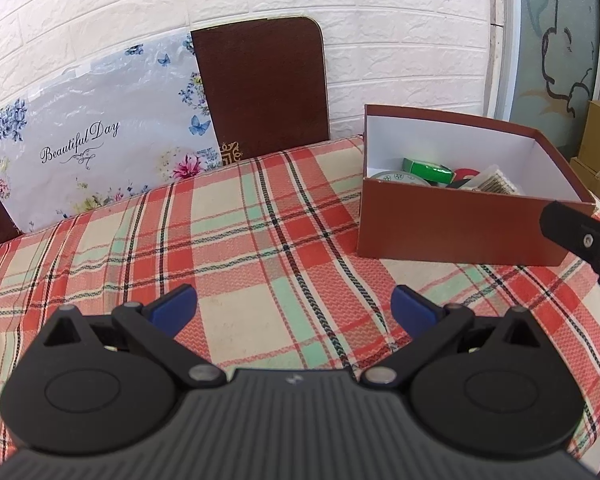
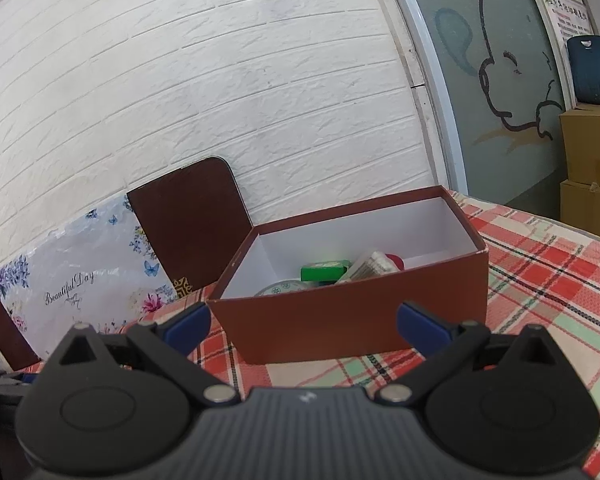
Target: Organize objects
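Observation:
A brown open box [image 1: 452, 224] with a white inside stands on the plaid tablecloth [image 1: 260, 240] at the right. It holds a green packet [image 1: 428, 169], a round patterned tin [image 1: 398, 178], a clear pack of sticks [image 1: 496, 182] and something red. My left gripper [image 1: 294, 306] is open and empty over bare cloth, left of the box. My right gripper [image 2: 302, 322] is open and empty, just in front of the box's near wall [image 2: 352, 320]; the green packet [image 2: 325, 270] shows inside. Part of the right gripper shows at the left wrist view's right edge [image 1: 580, 236].
A floral "Beautiful Day" board [image 1: 96, 144] and a brown board [image 1: 264, 88] lean on the white brick wall behind the table. A glass door with a cartoon [image 2: 496, 72] and cardboard boxes [image 2: 592, 160] are at the right.

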Motion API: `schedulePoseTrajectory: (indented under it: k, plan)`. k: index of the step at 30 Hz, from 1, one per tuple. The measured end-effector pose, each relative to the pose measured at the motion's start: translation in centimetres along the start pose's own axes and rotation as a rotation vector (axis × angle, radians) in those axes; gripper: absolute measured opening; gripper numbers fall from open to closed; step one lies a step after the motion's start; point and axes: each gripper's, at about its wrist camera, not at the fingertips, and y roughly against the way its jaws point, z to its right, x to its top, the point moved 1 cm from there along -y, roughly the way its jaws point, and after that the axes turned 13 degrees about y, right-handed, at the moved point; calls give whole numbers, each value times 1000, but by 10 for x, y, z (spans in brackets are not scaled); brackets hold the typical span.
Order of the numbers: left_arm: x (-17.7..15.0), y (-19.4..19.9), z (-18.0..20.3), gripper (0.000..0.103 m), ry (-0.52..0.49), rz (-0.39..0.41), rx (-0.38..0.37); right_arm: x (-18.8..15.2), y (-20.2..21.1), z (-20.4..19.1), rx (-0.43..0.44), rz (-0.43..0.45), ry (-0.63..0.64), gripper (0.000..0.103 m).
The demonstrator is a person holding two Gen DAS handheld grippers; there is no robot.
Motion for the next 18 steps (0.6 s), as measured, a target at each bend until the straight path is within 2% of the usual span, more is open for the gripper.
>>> schedulePoseTrajectory:
  k: [8, 18]
  plan:
    - [-1, -5, -6, 103, 21, -15, 27, -2, -2, -1, 6, -10, 7, 103]
    - [-1, -6, -7, 103, 15, -19, 24, -4, -4, -1, 8, -21, -1, 103]
